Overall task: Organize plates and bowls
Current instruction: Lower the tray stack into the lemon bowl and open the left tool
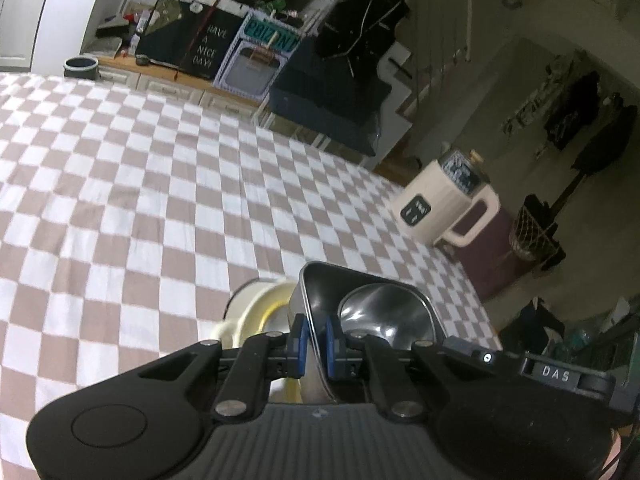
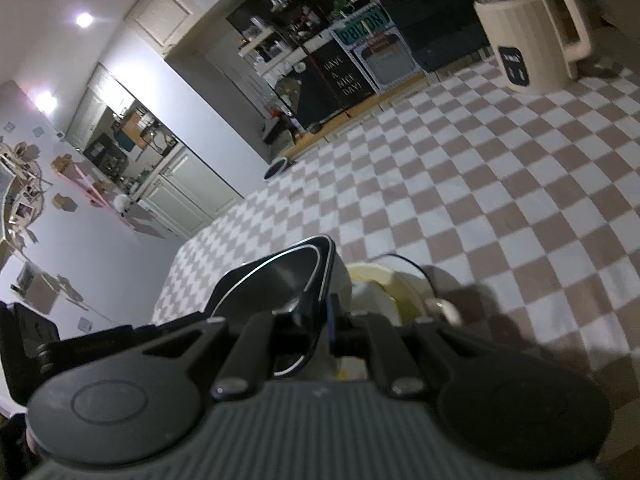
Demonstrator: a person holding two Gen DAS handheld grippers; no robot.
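Observation:
A square steel dish with a round steel bowl inside it is held over the checked tablecloth. My left gripper is shut on the dish's left wall, one blue pad on each side. In the right wrist view, my right gripper is shut on the right rim of the same steel dish. A cream bowl with a yellow inside shows just past the dish, low against the cloth. The cream bowl shows there too. Whether it touches the dish I cannot tell.
A cream jug-shaped appliance with a handle stands near the table's far right corner, and the appliance also shows in the right wrist view. A small dark pot sits past the far edge. Cabinets and cluttered shelves lie beyond.

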